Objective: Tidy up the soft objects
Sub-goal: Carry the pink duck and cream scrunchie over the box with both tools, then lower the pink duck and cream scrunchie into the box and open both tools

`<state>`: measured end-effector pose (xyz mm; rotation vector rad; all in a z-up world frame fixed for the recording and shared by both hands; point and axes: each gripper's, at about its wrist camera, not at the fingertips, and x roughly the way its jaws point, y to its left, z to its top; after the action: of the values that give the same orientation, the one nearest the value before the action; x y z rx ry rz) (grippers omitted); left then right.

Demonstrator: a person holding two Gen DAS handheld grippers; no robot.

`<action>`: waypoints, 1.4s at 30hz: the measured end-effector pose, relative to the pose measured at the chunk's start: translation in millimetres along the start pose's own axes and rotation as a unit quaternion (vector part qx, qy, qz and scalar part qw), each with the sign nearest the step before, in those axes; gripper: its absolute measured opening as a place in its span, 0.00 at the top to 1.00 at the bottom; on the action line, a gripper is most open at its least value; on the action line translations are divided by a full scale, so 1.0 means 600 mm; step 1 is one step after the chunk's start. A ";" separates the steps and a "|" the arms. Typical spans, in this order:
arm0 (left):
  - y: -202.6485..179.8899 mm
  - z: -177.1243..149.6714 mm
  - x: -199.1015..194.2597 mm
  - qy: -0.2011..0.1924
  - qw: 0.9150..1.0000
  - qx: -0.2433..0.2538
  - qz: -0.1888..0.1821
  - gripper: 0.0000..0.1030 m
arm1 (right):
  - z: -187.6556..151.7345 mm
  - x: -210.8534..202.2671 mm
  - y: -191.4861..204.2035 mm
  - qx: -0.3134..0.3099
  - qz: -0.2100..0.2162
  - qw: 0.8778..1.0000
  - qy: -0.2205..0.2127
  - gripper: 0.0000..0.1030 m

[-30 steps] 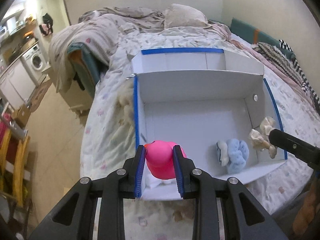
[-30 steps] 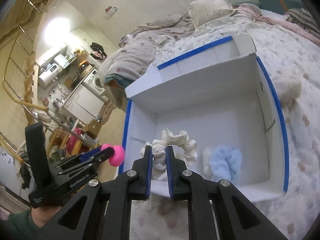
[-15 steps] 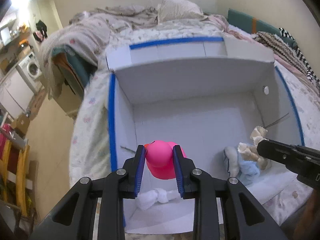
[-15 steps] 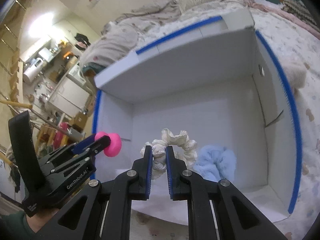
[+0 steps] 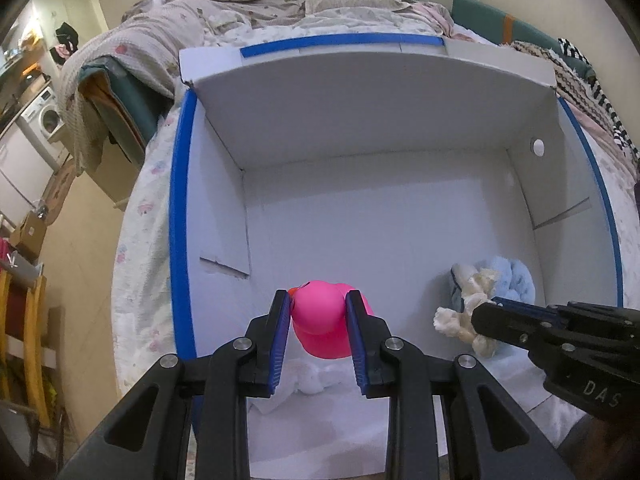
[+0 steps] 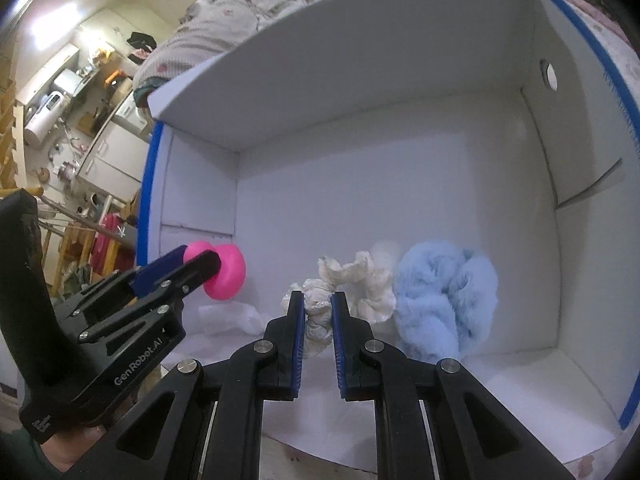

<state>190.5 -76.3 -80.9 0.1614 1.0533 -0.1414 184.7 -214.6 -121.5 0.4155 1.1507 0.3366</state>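
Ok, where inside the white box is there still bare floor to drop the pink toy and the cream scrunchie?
The box floor is bare across the middle and back, from the left wall to the right wall. The near edge is crowded: a white cloth lies under the pink toy, and the blue fluffy scrunchie sits near-right beside the cream scrunchie.

Left gripper [image 5: 318, 320] and right gripper [image 6: 316, 316] angle steeply downward side by side, each with jaws clamped.
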 end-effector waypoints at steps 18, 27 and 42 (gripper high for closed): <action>-0.007 -0.010 0.019 0.018 1.000 0.005 -0.002 0.75 | -0.002 0.021 -0.004 0.012 -0.009 1.000 0.018 0.85; -0.005 -0.010 0.023 0.021 1.000 0.001 -0.006 0.75 | -0.003 0.021 -0.006 0.014 -0.012 1.000 0.017 0.85; -0.006 -0.012 0.026 0.019 1.000 0.005 0.000 0.75 | -0.003 0.021 -0.009 0.020 -0.027 0.999 0.013 0.79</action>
<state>191.2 -79.2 -98.0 0.1735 1.0901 -0.1437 188.1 -213.2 -135.0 0.4149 1.1930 0.2724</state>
